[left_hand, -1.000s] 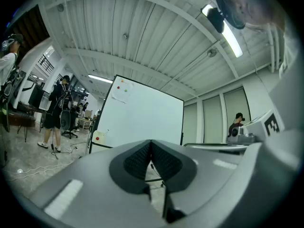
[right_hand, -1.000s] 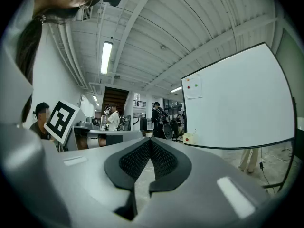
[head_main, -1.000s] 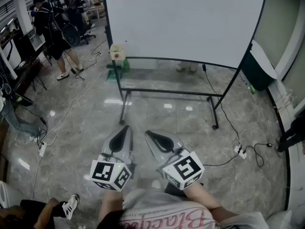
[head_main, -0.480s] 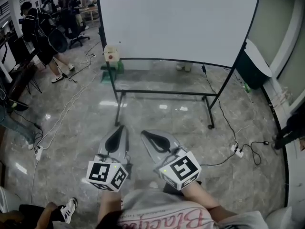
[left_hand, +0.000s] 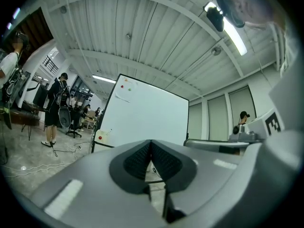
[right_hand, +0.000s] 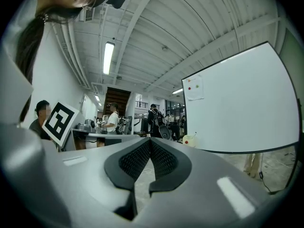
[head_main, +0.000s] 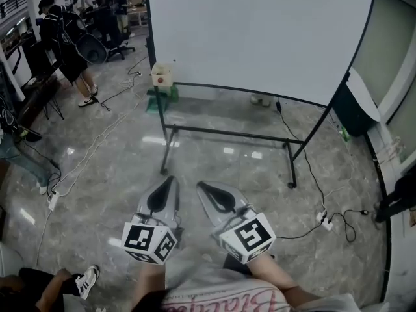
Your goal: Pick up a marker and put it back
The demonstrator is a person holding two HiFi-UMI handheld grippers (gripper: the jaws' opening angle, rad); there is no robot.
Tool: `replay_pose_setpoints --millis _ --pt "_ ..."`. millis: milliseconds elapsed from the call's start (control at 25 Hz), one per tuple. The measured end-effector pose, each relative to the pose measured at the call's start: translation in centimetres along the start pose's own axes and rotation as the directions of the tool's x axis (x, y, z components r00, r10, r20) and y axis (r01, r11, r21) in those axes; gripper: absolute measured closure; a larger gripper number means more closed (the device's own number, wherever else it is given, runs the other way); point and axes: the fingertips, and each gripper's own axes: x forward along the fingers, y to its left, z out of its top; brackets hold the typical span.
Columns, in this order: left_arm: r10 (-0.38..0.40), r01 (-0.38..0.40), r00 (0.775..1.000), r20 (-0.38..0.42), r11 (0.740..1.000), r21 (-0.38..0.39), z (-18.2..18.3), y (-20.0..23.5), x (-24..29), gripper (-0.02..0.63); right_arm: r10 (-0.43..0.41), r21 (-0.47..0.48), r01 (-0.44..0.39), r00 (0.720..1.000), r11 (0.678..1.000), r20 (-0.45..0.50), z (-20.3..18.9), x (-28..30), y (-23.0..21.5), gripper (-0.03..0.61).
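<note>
1. No marker shows clearly. A small cream cup hangs at the whiteboard's lower left corner, and in the right gripper view a thin stick rises from it. That may be the marker, but it is too small to be sure.
2. The cup is well apart from both claws, across a stretch of floor. It sits above something green by the board's left leg.
3. The left claw is clenched. Its own view shows the pads meeting at the tip with nothing between them.
4. The right claw is likewise clenched and empty, its pads pressed together in its own view.
5. Both claws are held low in front of the person, side by side, pointing toward the board.
6. Progress, as I judge it: nothing of the task is done yet. No marker is grasped and neither claw is near the cup.
7. What is left is the whole job: close the distance to the board, release one claw, take the marker, lift it, then put it back where it came from.
8. Further out, cables trail over the floor on both sides, and people stand at the far left by desks and chairs.
</note>
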Motion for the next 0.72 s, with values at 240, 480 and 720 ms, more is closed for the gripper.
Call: replay_pose_setpoints --millis 240,480,720 --pt "0.018 -0.018 1.0 -0.015 1.0 0.002 -0.2 1.7 1.7 0.615 0.023 0.019 -0.023 1.0 1.0 0.001 -0.6 1.8 -1.2 0.577" --pt "0.005 -0.005 1.0 -0.018 1.0 -0.008 -0.1 4.6 6.0 0.615 0.006 0.019 -0.005 1.0 1.0 -0.006 -0.8 5.6 -4.4 0.577" --pt "-0.04 0.04 0.999 -0.029 0.999 -0.006 0.9 8.7 11.8 0.615 -0.024 0.019 0.024 1.0 1.0 -0.013 -0.3 11.6 -8.3 0.577"
